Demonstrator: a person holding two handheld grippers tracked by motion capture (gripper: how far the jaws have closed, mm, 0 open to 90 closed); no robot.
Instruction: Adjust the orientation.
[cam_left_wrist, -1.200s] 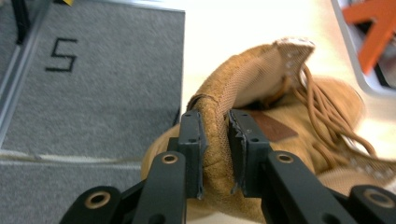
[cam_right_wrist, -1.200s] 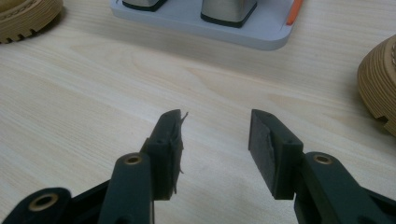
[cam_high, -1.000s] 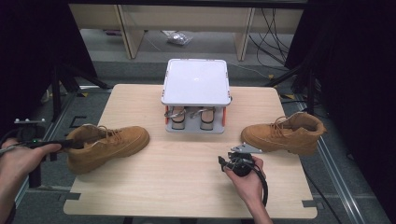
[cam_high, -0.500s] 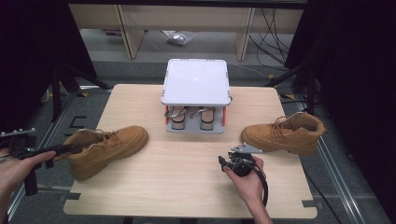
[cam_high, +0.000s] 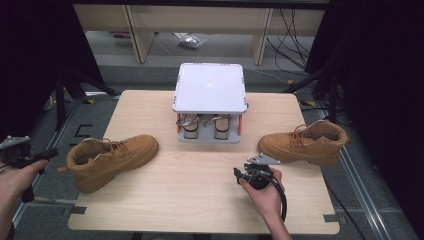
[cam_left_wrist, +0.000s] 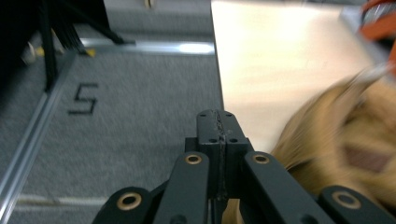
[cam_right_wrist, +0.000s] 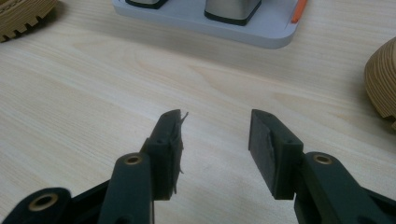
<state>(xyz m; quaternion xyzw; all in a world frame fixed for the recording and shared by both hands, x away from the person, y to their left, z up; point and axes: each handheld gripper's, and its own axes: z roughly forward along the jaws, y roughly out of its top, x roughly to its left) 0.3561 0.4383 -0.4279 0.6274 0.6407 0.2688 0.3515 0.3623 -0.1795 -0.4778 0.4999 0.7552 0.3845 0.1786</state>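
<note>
Two tan boots lie on the wooden table (cam_high: 200, 200). The left boot (cam_high: 112, 157) rests near the left edge with its toe toward the middle. The right boot (cam_high: 305, 142) is at the right edge. My left gripper (cam_high: 52, 152) hangs off the table's left side, a short gap from that boot's heel. Its jaws are shut and hold nothing (cam_left_wrist: 218, 126), with the blurred boot (cam_left_wrist: 345, 144) just to their right. My right gripper (cam_high: 241, 175) sits low over the table front of centre, open and holding nothing (cam_right_wrist: 215, 135).
A grey stand with a white lid (cam_high: 210, 87) occupies the back middle of the table, with two items on its lower shelf (cam_high: 205, 127). Its base (cam_right_wrist: 210, 23) lies ahead of the right gripper. Grey floor (cam_left_wrist: 116, 116) with metal rails borders the table.
My left gripper has drawn back leftward from the left boot's heel to beyond the table edge. The boot shifted only slightly. The right gripper has stayed put.
</note>
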